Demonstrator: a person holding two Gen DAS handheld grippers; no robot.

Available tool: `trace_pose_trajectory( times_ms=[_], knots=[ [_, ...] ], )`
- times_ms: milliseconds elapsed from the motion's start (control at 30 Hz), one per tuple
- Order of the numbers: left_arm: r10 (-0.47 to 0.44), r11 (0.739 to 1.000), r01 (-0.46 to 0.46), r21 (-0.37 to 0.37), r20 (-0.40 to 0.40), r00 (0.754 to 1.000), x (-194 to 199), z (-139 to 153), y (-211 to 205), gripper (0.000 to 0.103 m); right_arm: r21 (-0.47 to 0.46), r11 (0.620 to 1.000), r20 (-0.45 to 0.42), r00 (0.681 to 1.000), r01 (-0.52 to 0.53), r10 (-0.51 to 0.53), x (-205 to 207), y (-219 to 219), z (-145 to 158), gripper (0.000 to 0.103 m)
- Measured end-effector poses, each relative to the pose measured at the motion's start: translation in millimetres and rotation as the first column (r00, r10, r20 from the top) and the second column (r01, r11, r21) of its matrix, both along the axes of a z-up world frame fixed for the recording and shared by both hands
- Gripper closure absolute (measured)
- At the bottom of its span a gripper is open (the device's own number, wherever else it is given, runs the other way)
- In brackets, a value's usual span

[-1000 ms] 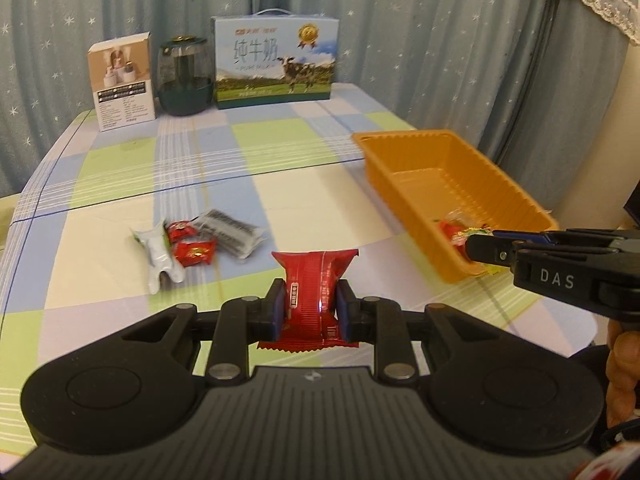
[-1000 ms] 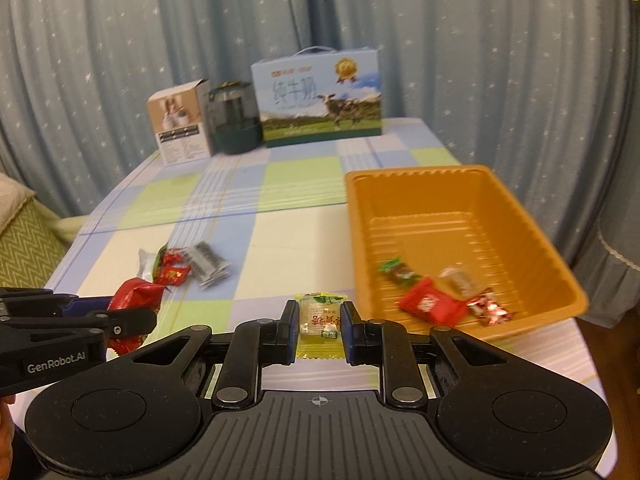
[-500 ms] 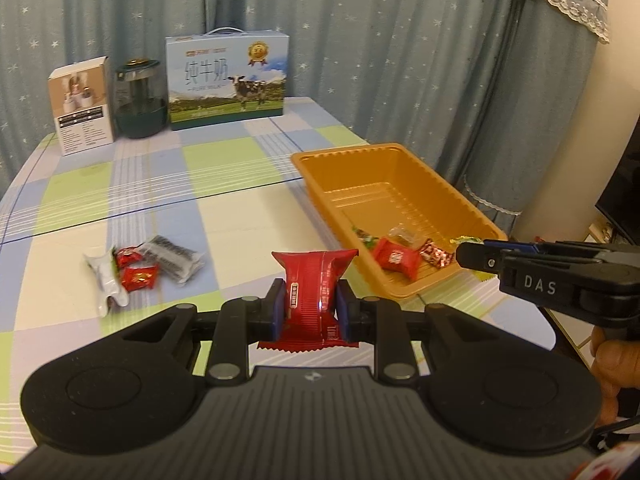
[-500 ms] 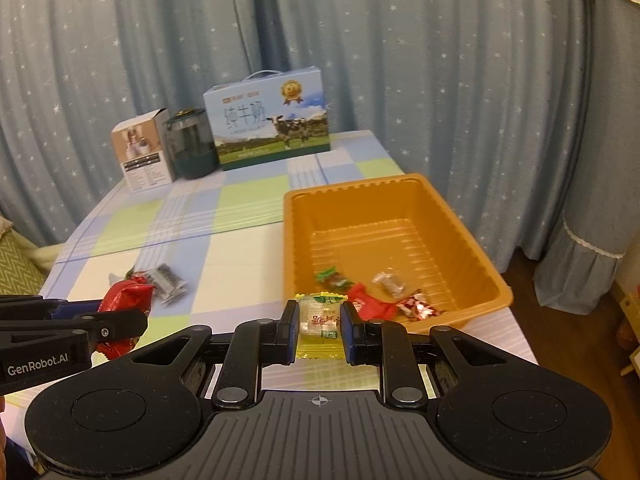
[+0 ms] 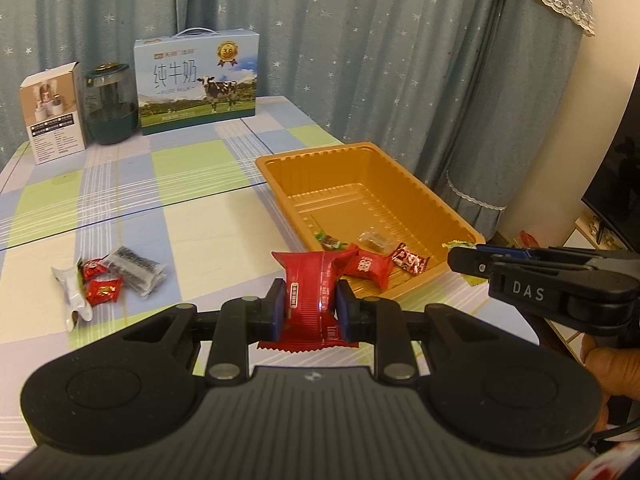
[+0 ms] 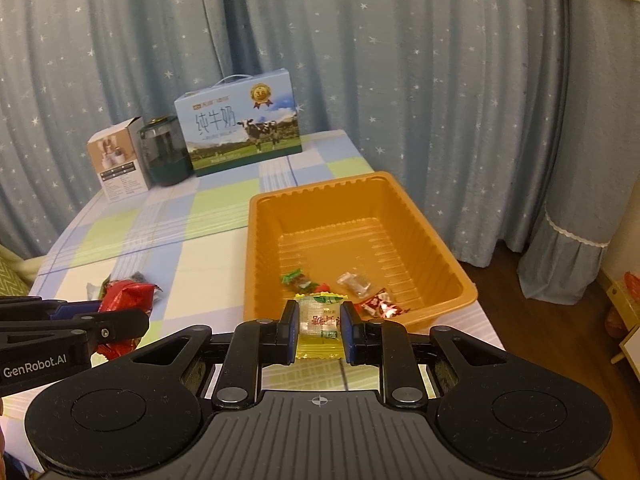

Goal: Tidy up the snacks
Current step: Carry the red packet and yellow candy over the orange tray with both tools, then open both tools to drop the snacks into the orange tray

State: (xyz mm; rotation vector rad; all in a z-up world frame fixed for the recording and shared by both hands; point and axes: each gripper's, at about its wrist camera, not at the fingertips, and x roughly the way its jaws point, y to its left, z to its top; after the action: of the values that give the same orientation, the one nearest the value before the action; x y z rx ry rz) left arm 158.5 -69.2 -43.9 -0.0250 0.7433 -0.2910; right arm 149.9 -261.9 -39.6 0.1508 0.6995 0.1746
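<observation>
My left gripper (image 5: 310, 304) is shut on a red snack packet (image 5: 312, 288), held above the table near the front left corner of the orange tray (image 5: 280, 188). My right gripper (image 6: 319, 322) is shut on a yellow-green snack packet (image 6: 320, 318), just short of the orange tray's (image 6: 264, 240) near rim. Several wrapped candies lie in the tray: a red one (image 5: 368, 268), a green one (image 6: 296, 278) and a clear one (image 6: 354, 282). A few loose snacks (image 5: 108, 280) remain on the checked cloth at the left.
A milk carton box (image 5: 196, 84), a dark jar (image 5: 108, 108) and a small white box (image 5: 54, 112) stand along the table's far edge before the blue curtain. The table's right edge (image 6: 486, 320) runs beside the tray, with floor beyond. A hand (image 5: 608, 364) holds the right gripper.
Both grippers have swung to the right toward the orange tray, each still holding its packet. The tray now sits more central in both views.
</observation>
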Motion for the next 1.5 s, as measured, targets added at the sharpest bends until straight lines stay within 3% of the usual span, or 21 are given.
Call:
trace_pose_trajectory(
  times_ms=[633,1500],
  knots=[
    [-0.064,0.998,0.064,-0.015,-0.018,0.998,38,-11,-43,0.080,-0.015,0.998,-0.011,0.999,0.053,-0.054,29,-34,-10,0.081],
    [-0.095,0.995,0.092,-0.050,-0.072,0.993,107,-48,-76,0.079,-0.013,0.997,-0.023,0.996,0.082,-0.082,88,-53,-26,0.081]
  ],
)
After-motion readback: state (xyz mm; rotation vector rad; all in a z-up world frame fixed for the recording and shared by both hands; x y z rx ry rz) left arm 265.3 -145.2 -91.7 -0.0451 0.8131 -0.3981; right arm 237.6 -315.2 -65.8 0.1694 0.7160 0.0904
